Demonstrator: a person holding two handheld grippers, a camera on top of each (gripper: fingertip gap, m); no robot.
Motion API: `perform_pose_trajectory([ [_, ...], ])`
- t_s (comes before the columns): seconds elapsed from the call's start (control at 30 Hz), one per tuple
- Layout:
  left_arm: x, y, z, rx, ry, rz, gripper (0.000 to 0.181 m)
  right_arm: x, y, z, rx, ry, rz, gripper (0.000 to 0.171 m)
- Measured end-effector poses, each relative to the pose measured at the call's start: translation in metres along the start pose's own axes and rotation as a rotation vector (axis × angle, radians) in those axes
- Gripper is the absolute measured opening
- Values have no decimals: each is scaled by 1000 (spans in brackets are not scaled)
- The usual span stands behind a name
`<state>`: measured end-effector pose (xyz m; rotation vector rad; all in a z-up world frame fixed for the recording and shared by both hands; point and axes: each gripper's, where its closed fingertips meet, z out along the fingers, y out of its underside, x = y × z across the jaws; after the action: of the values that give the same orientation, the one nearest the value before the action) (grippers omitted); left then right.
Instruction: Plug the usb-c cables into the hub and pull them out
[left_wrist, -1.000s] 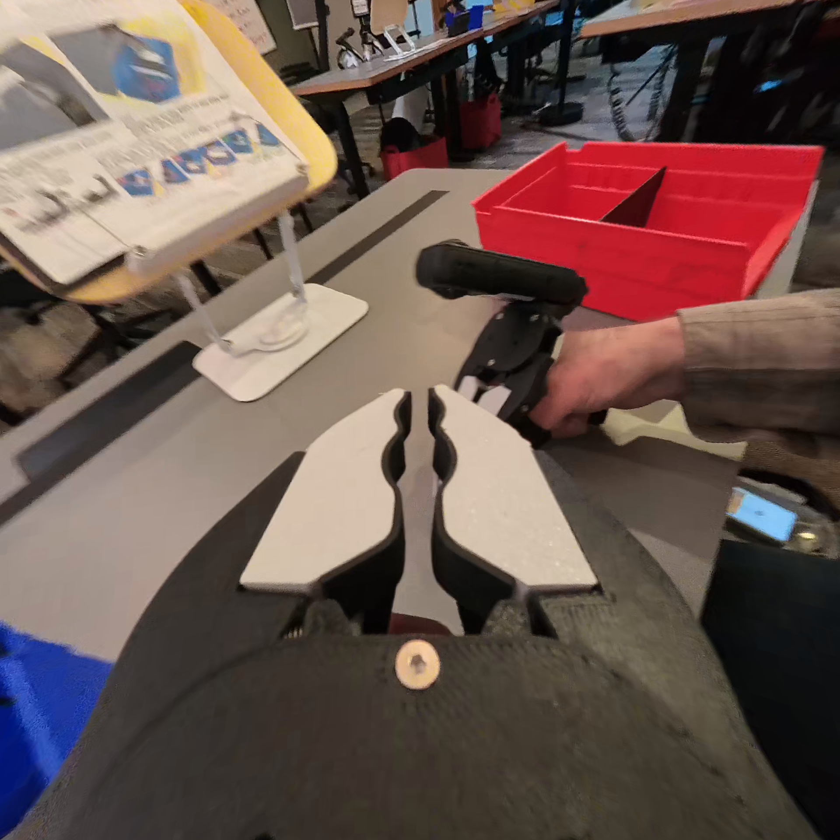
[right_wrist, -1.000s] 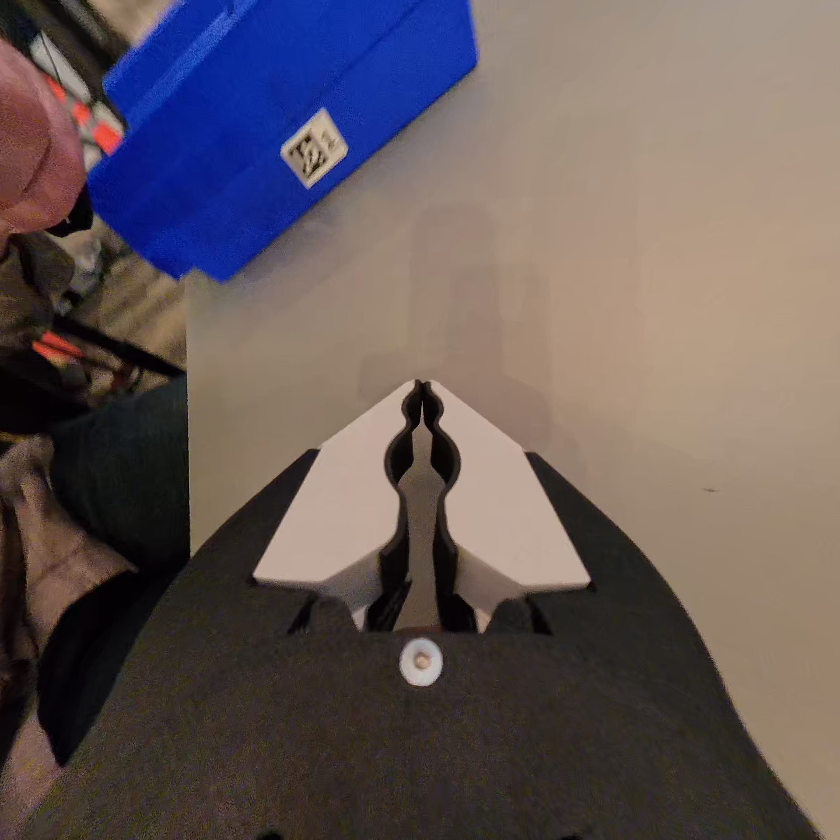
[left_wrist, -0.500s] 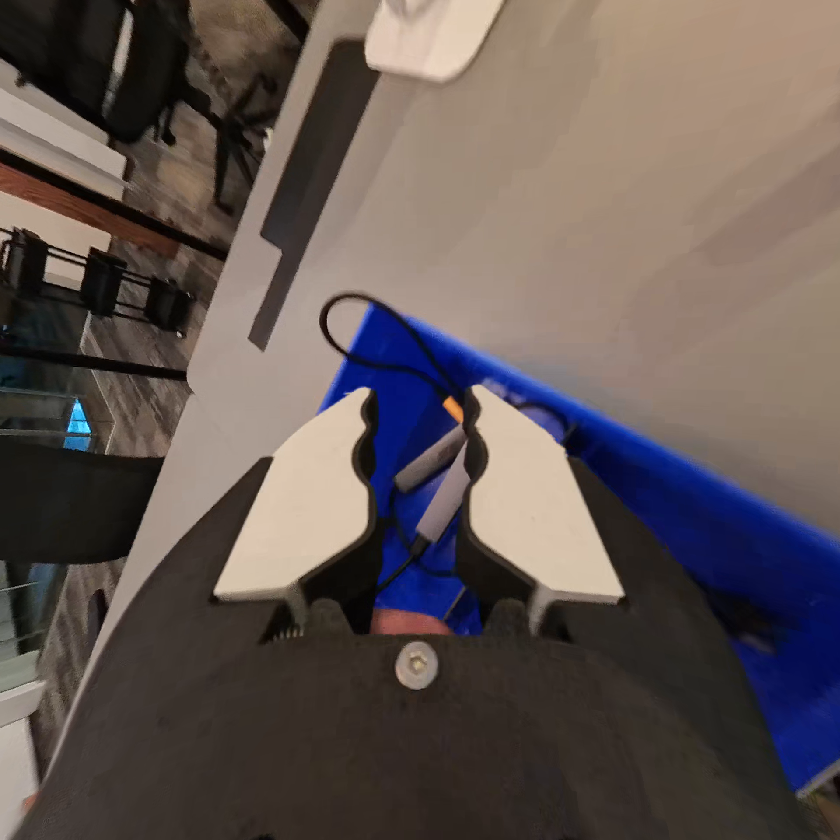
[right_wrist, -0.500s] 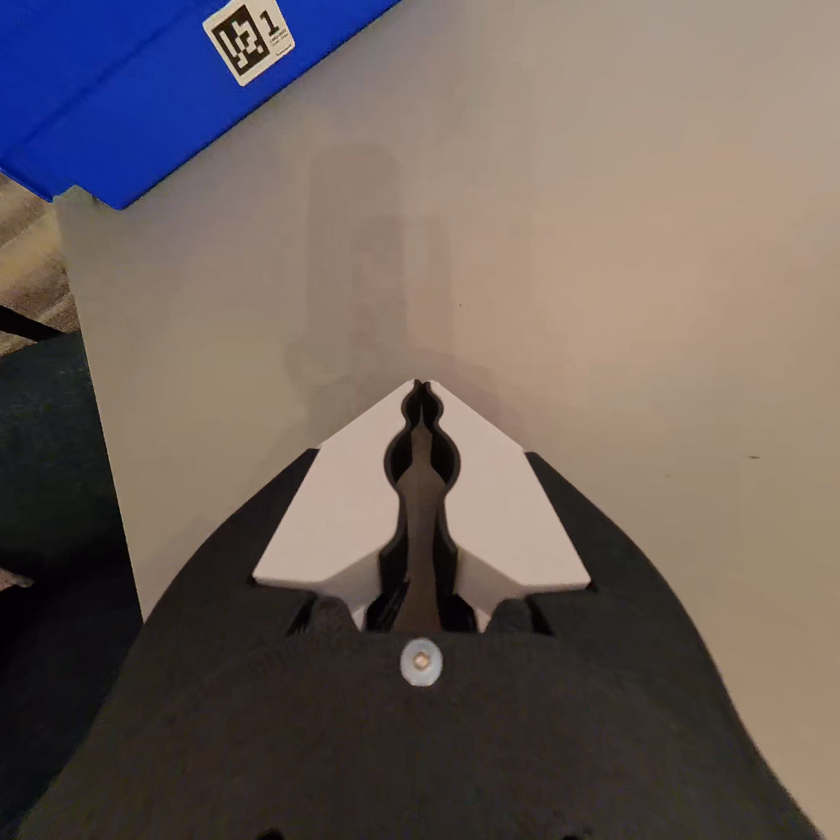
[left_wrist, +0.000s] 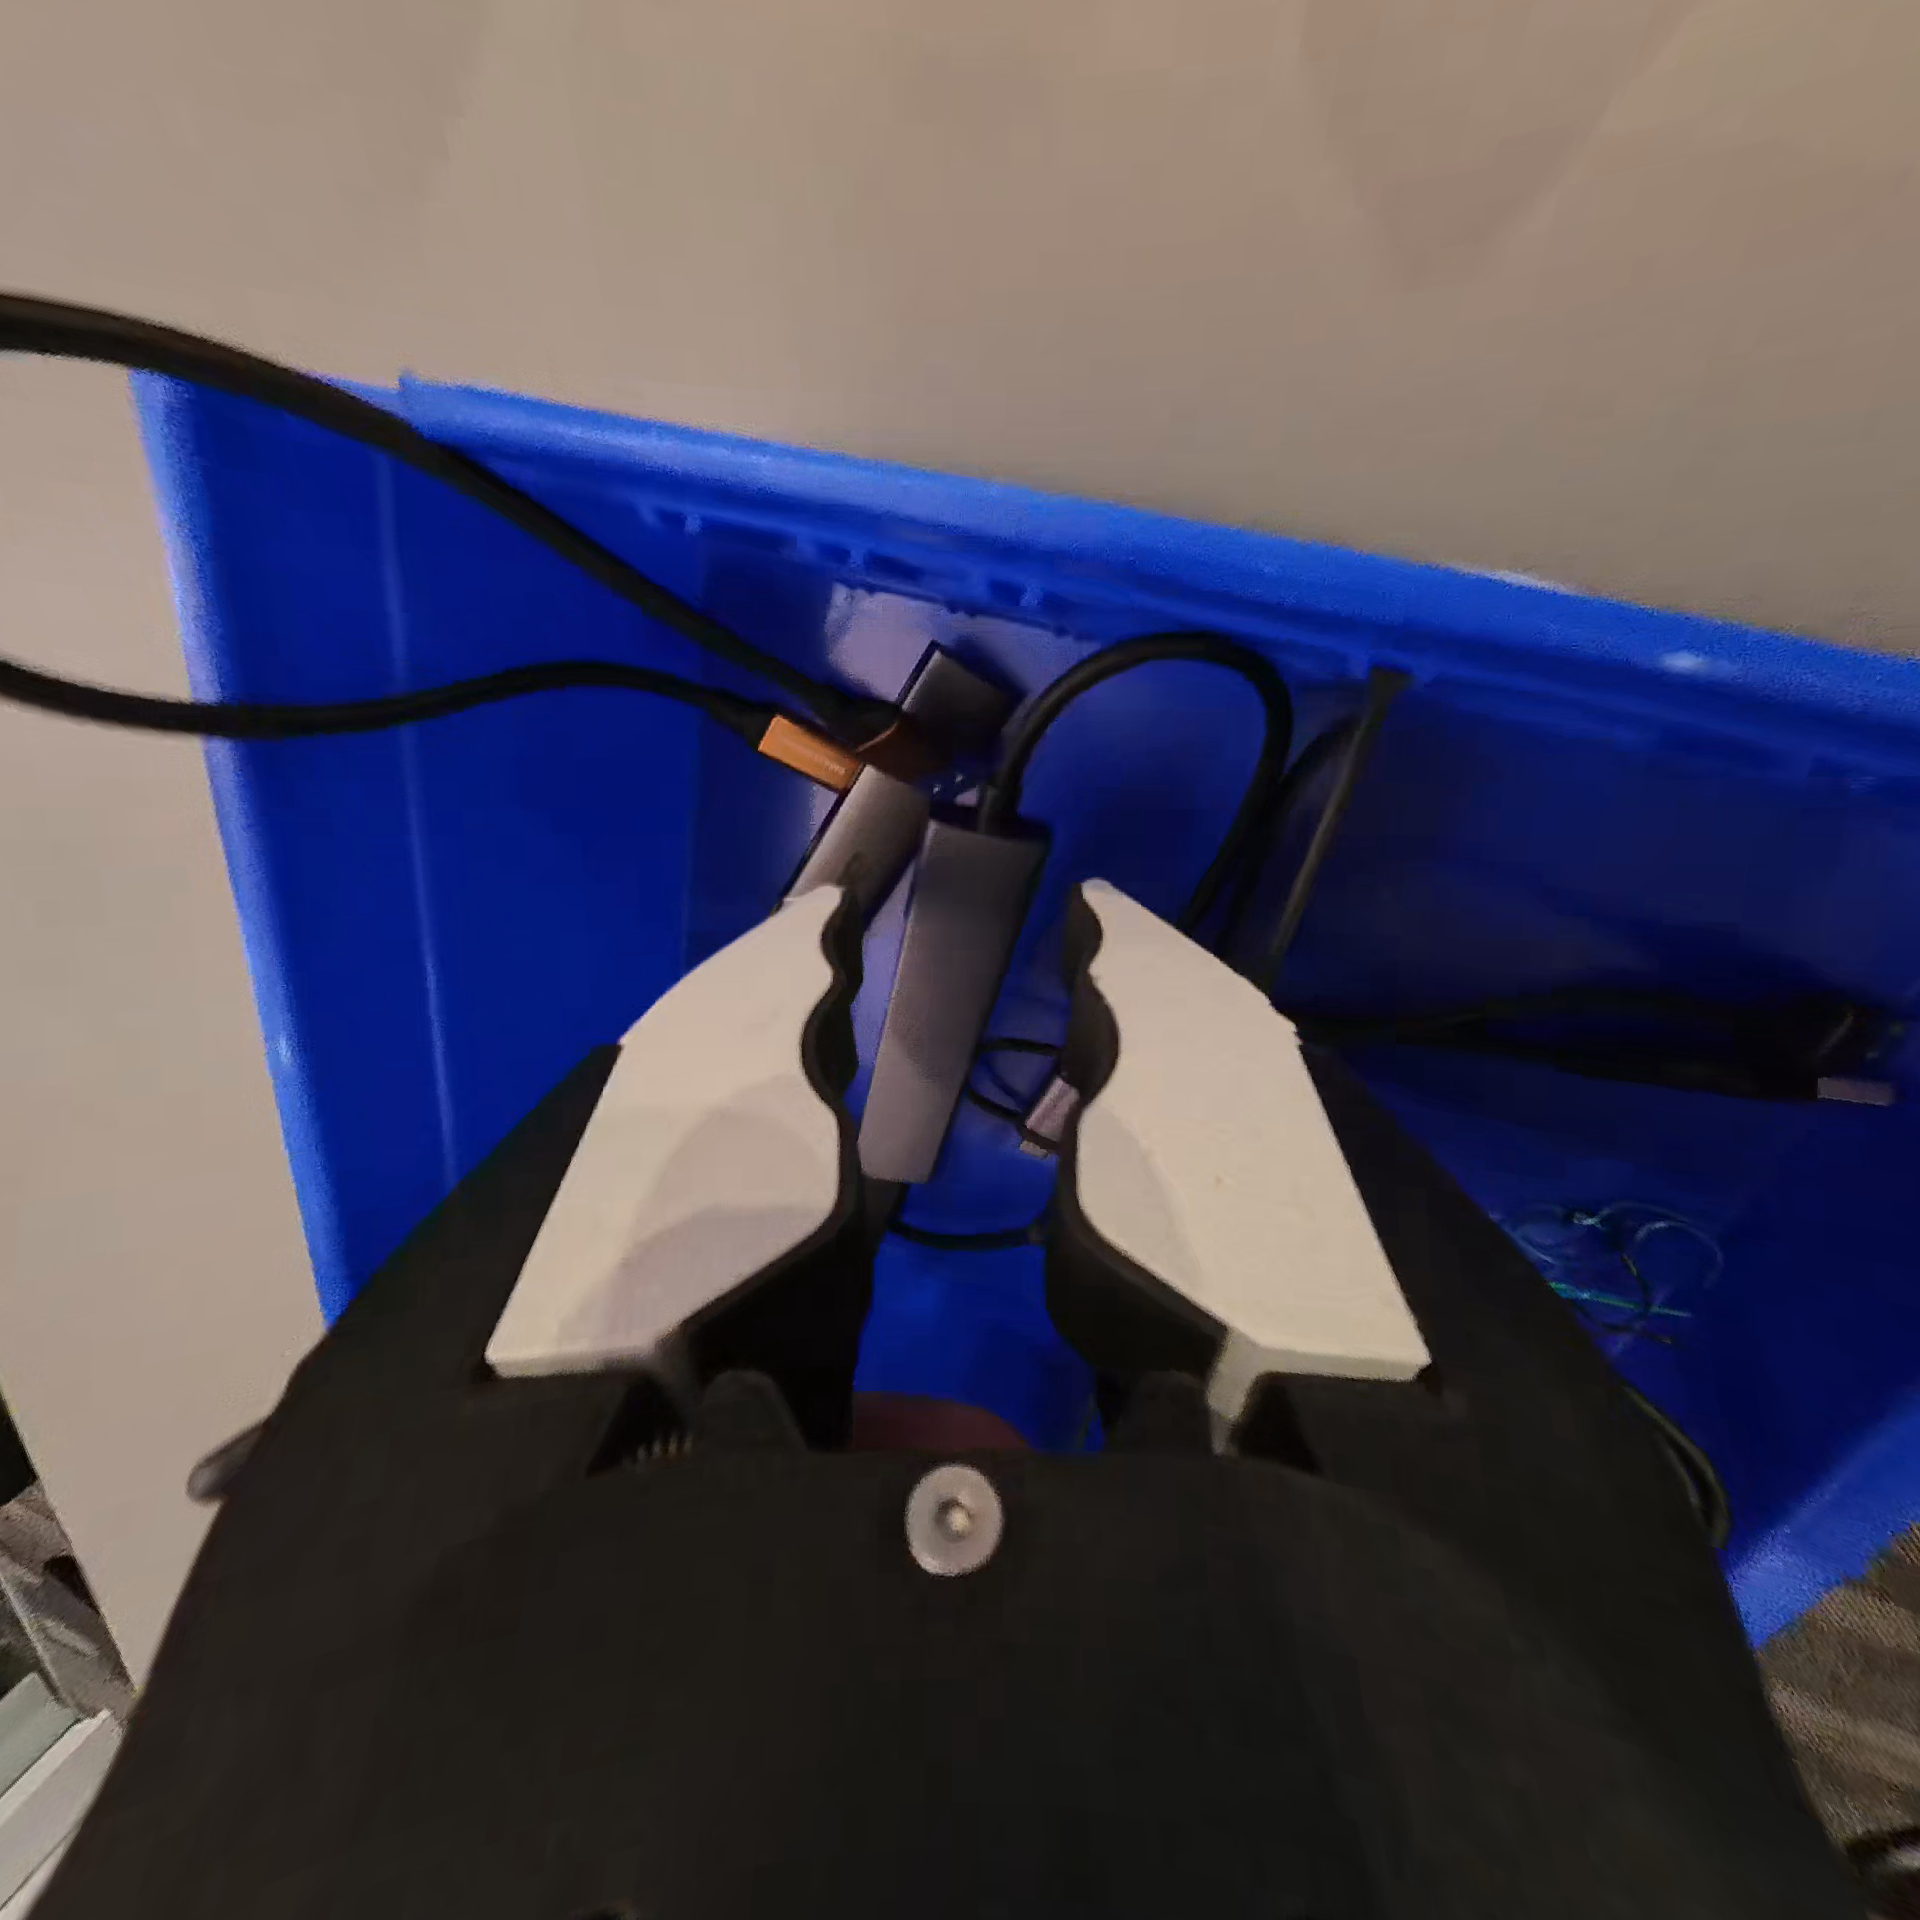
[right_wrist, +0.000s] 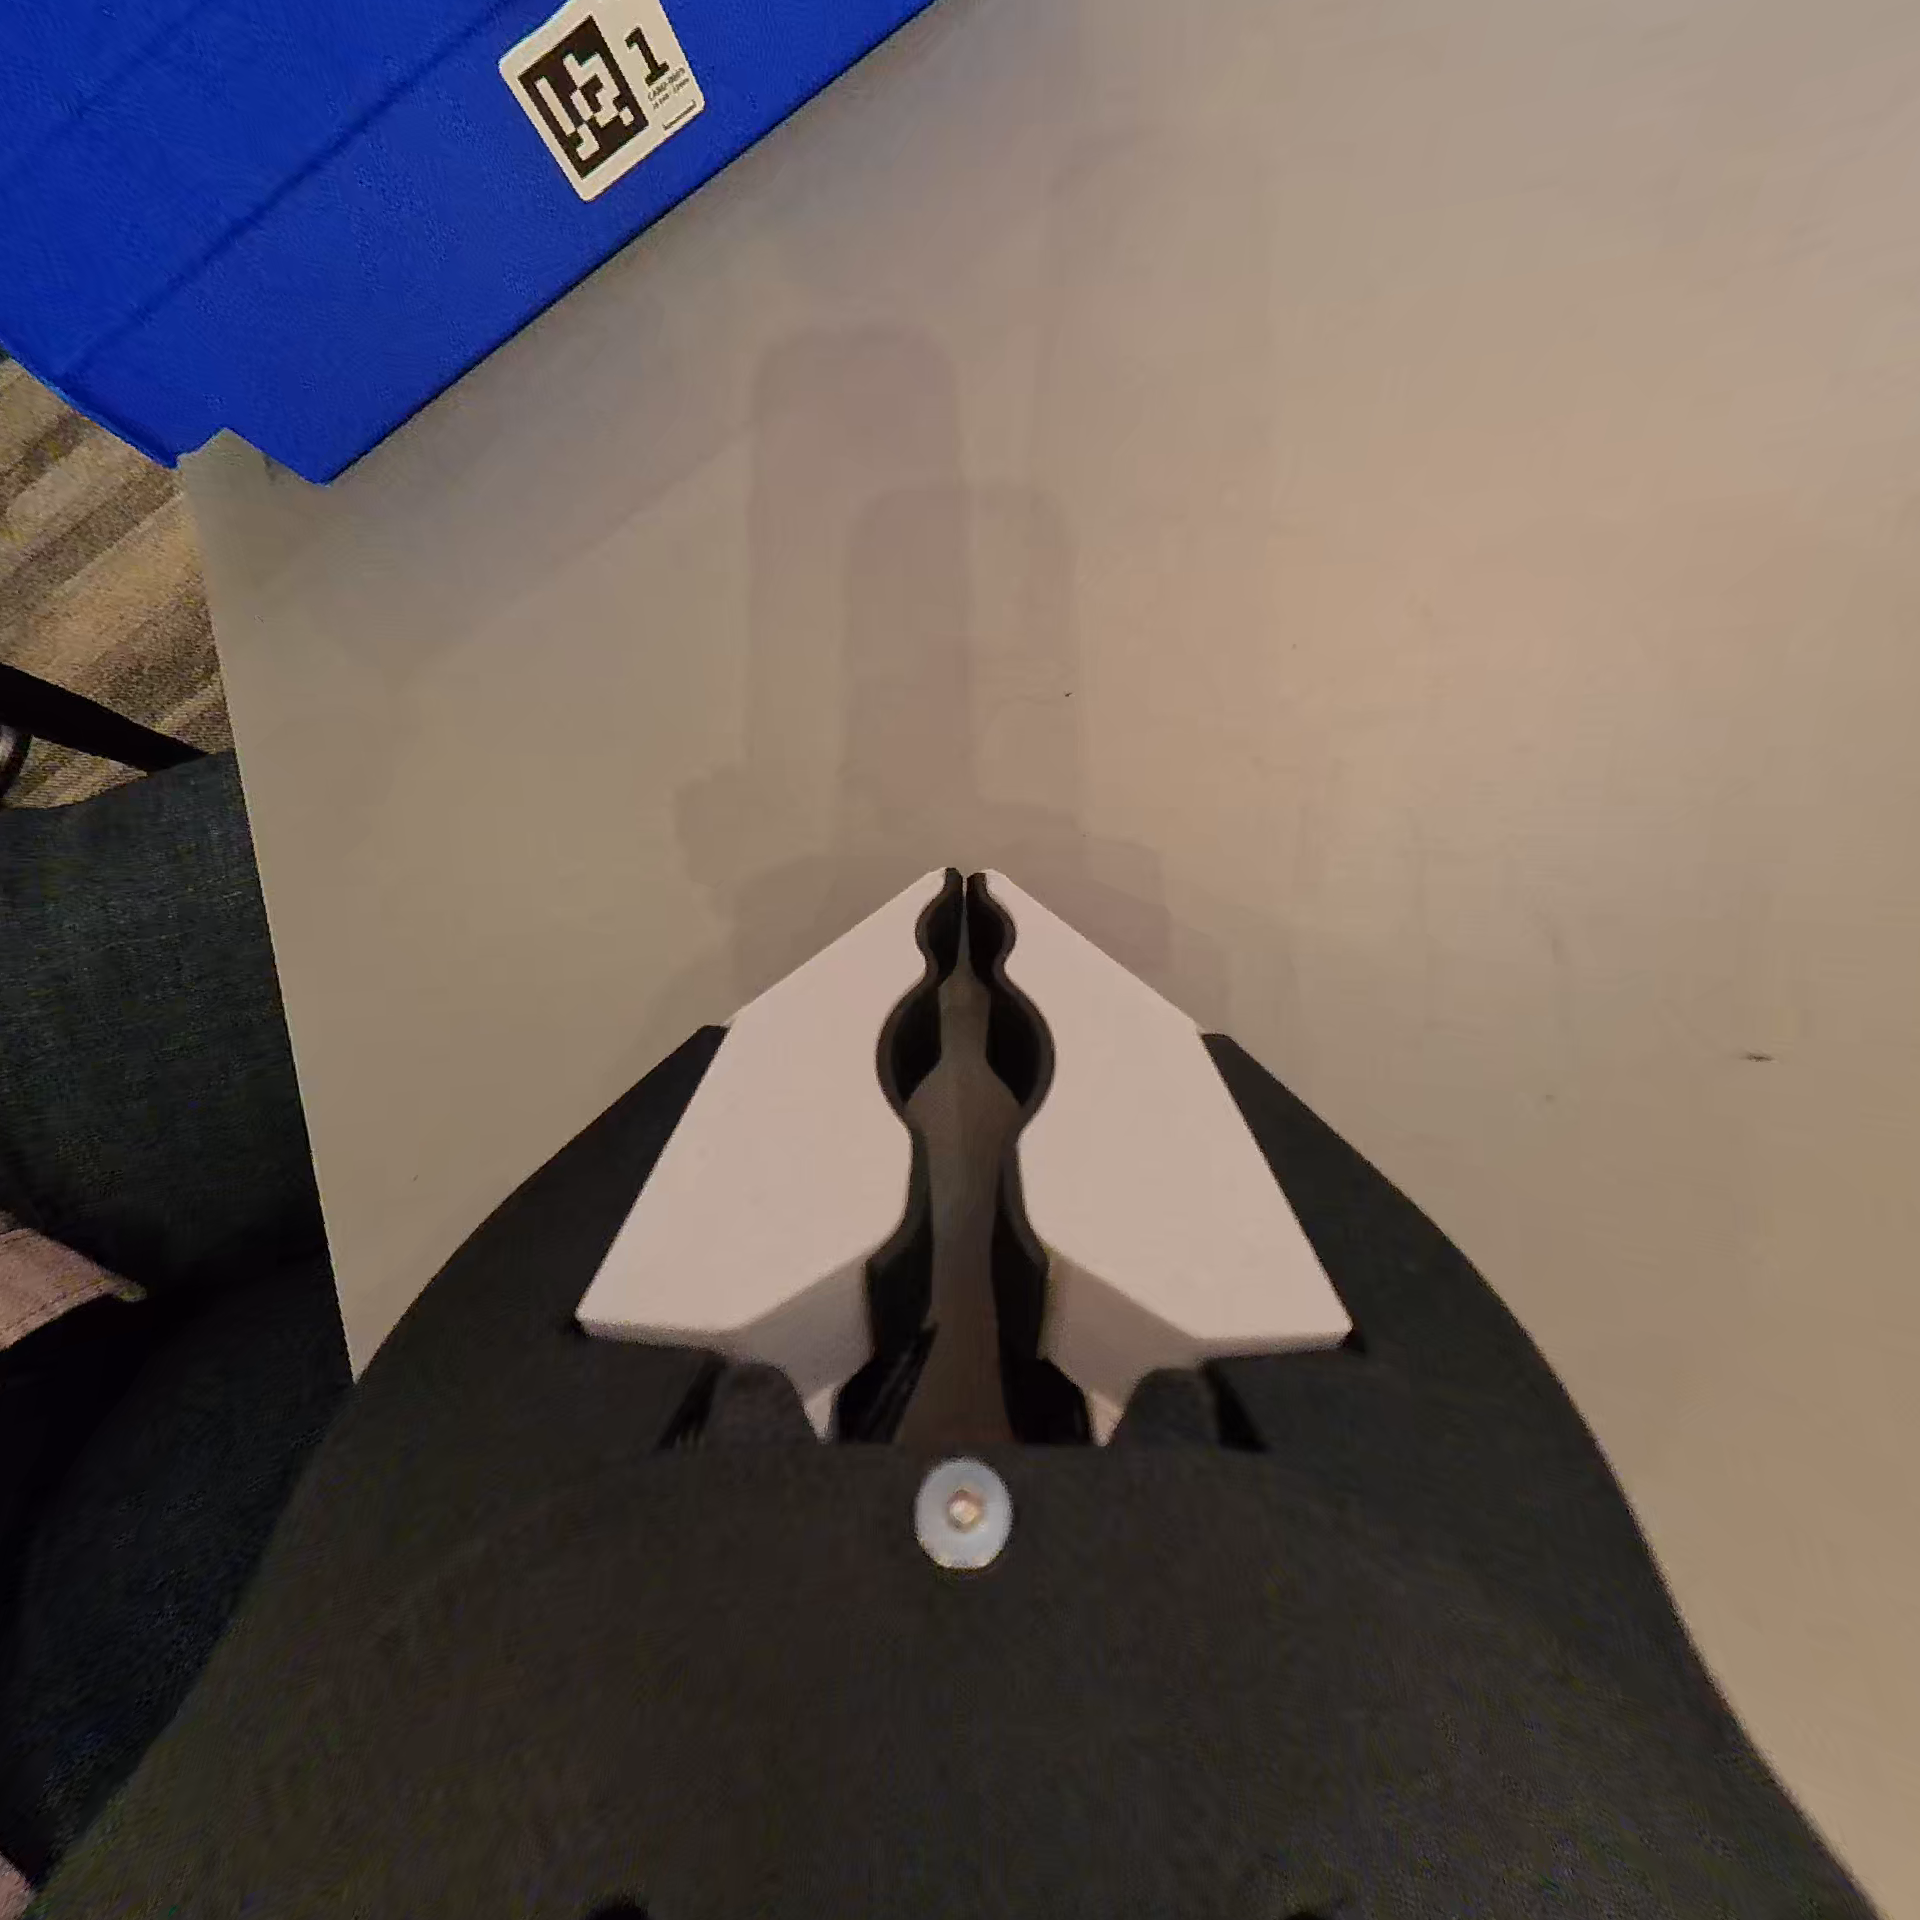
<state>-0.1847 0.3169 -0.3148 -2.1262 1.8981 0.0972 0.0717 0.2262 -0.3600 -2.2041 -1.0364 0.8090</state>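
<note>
My left gripper (left_wrist: 961, 971) hangs released, straddling the grey hub (left_wrist: 940, 997) inside the blue bin (left_wrist: 520, 935); nothing grasped; right gripper (right_wrist: 958, 881) clenched empty over the counter (right_wrist: 1455, 520); plugging and unplugging apparently remain.

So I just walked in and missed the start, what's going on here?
A person works two handheld grippers at a table. The left gripper is open, reaching into a blue bin with its fingers either side of a grey hub, not yet gripping. Black cables lie around it. The right gripper is shut and empty above the table.
</note>
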Motion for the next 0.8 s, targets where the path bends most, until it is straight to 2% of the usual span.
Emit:
perform_pose_trajectory([
  [0.03, 0, 0, 4, -19, 17, -2, 38, 0, 0, 0, 0, -2, 1, 0],
  [0.17, 0, 11, 20, -121, 63, 0, 34, 0, 0, 0, -1, -10, 5, 0],
  [0.2, 2, 11, 21, -121, 76, -2, 29, -1, 0, 0, -2, -12, 4, 0],
  [0.47, -9, 15, 10, -86, -20, 6, 26, -1, 0, 0, -5, -23, 3, 0],
  [0.63, -20, 11, -12, -13, -108, 15, 25, -1, 0, 0, -5, -24, 2, 0],
  [0.8, -34, 2, -52, 94, -201, -8, 24, -1, 0, 0, -4, -22, 1, 0],
])
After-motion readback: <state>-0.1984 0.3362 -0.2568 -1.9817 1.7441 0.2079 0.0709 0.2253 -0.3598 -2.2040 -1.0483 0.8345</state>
